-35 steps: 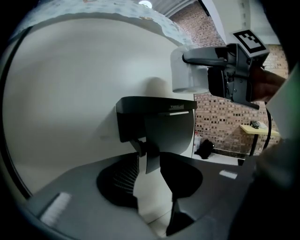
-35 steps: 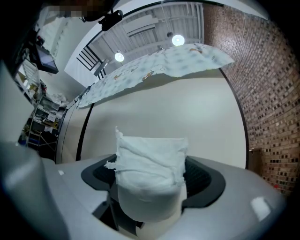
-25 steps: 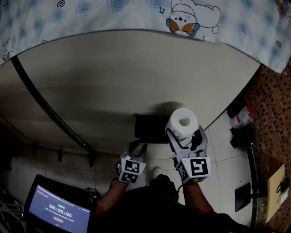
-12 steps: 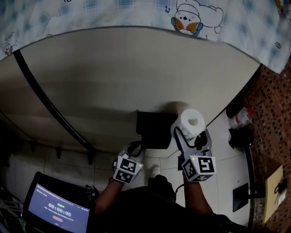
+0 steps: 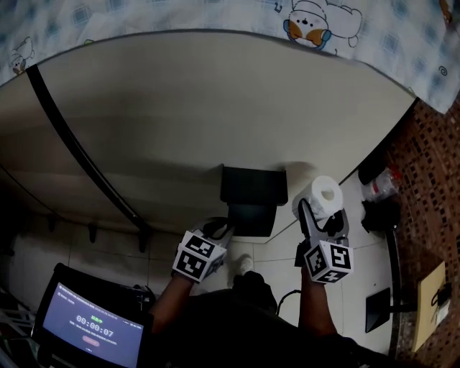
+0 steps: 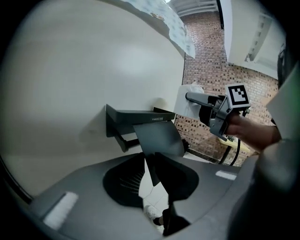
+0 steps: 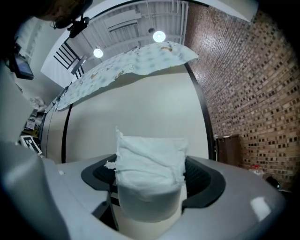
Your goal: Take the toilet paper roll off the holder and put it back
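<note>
The black holder (image 5: 250,188) hangs on the pale wall, its shelf (image 6: 133,115) bare of any roll. Its flat lid (image 6: 158,139) slants out toward me with its lower edge between the jaws of my left gripper (image 5: 219,230) (image 6: 153,174). Those jaws closed and have just eased a little, still pinching the lid. To the right of the holder, clear of it, my right gripper (image 5: 321,215) (image 7: 150,187) is shut on the white toilet paper roll (image 5: 322,195) (image 7: 149,164), which stands on end. The roll (image 6: 187,101) also shows in the left gripper view.
A black rail (image 5: 79,162) runs diagonally along the wall at the left. A patterned cloth (image 5: 180,14) drapes over the top. A screen with a timer (image 5: 90,329) sits at the lower left. A brick wall (image 5: 431,165), a plastic bottle (image 5: 381,183) and dark items stand at the right.
My right gripper has carried the roll rightward, away from the holder. My left gripper has risen to the holder's lid, which now tilts outward.
</note>
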Available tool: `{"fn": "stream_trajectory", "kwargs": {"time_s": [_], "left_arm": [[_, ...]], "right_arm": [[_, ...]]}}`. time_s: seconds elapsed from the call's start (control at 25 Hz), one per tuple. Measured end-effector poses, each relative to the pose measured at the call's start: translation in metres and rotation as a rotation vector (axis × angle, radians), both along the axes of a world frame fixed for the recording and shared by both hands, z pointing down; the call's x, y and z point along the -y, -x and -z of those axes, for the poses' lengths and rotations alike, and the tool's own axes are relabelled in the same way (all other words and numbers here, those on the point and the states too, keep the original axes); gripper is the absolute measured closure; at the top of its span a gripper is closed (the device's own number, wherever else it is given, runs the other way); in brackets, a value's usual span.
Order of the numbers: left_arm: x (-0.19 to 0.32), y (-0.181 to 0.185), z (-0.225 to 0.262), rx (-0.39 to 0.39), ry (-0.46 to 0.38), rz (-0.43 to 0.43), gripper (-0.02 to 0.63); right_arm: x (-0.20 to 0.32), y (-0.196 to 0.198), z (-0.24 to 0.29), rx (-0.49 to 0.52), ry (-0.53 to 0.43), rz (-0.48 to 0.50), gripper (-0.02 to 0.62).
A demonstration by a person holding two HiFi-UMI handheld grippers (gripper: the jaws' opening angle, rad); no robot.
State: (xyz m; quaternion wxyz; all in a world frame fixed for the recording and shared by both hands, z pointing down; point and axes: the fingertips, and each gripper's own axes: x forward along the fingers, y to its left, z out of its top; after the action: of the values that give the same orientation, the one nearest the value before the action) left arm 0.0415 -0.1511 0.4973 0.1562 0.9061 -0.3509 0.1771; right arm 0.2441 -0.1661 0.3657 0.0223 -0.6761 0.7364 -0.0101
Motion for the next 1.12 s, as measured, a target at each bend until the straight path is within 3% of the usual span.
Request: {"fn": "stream_trajectory", "kwargs": {"time_s": [0.12,0.24,0.44,0.6,0.84,0.96,1.12], "left_arm": [[0.000,0.000,0.000,-0.003,0.002,-0.007,0.515],[0.000,0.000,0.001,0.001,0.003,-0.010,0.515],[-0.003,-0.001,0.002,0.006,0.012,-0.019,0.515],[-0.002,-0.001,0.002,0.007,0.015,-0.027,0.515],[-0.001,-0.001,0.001,0.018,0.019,-0.040,0.517],[0.000,-0.001,0.001,0.020,0.024,-0.046,0.517],[0.001,-0.001,0.001,0.014,0.028,-0.054,0.520]], "right_arm": [[-0.004,-0.007,-0.010,0.005,0.013,-0.019,0.170],[-0.002,-0.015,-0.032,0.081,0.050,-0.018,0.170],[0.009,-0.033,-0.080,0.388,0.119,0.007,0.175],[0.029,-0.019,-0.114,0.617,0.177,0.125,0.178],[0.052,0.006,-0.116,0.917,0.133,0.269,0.179],[0.060,0.010,-0.119,1.006,0.118,0.305,0.179],[0.066,0.019,-0.122,1.052,0.117,0.341,0.179]]}}
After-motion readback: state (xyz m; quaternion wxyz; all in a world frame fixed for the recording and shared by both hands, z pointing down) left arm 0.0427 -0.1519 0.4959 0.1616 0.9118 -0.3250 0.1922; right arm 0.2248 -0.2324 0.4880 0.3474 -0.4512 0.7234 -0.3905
